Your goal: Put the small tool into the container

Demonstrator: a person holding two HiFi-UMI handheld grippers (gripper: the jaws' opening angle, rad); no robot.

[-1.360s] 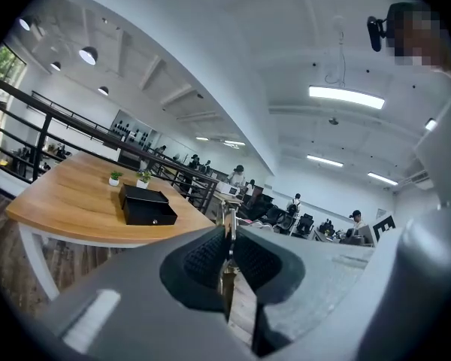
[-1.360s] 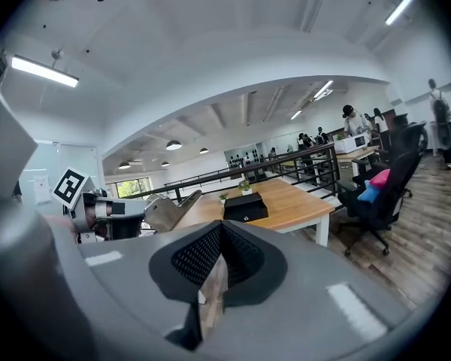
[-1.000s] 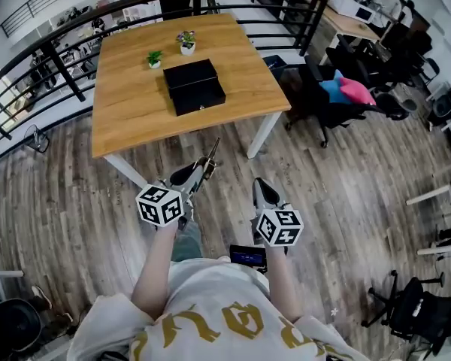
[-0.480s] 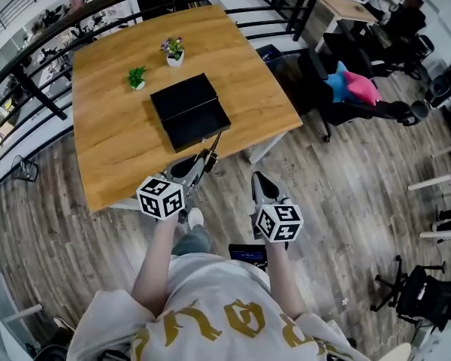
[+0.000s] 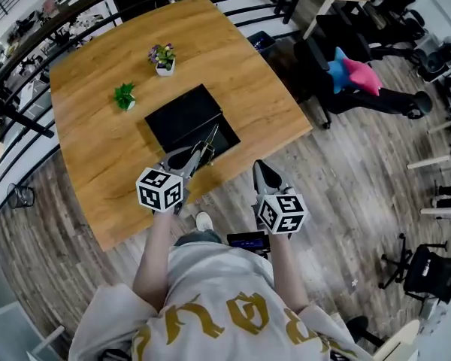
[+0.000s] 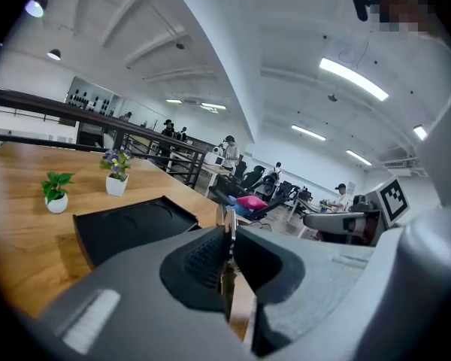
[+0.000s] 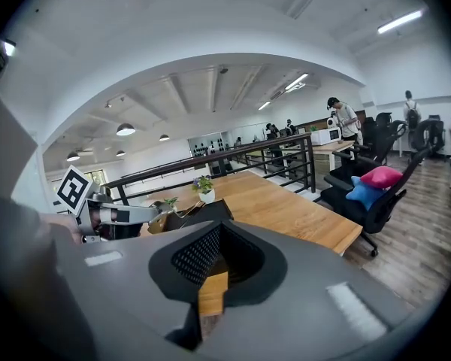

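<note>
near black tray — slim metal tool

A green potted plant and a flowering one stand apart on the wooden table.

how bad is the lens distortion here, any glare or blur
Head view: strong fisheye, the wooden table edges bow. Left gripper view: dark round vignette, ceiling light strip glares white. Right gripper view: same vignette, black railing curves.

Wooden table on plank floor, black railing behind.
</note>
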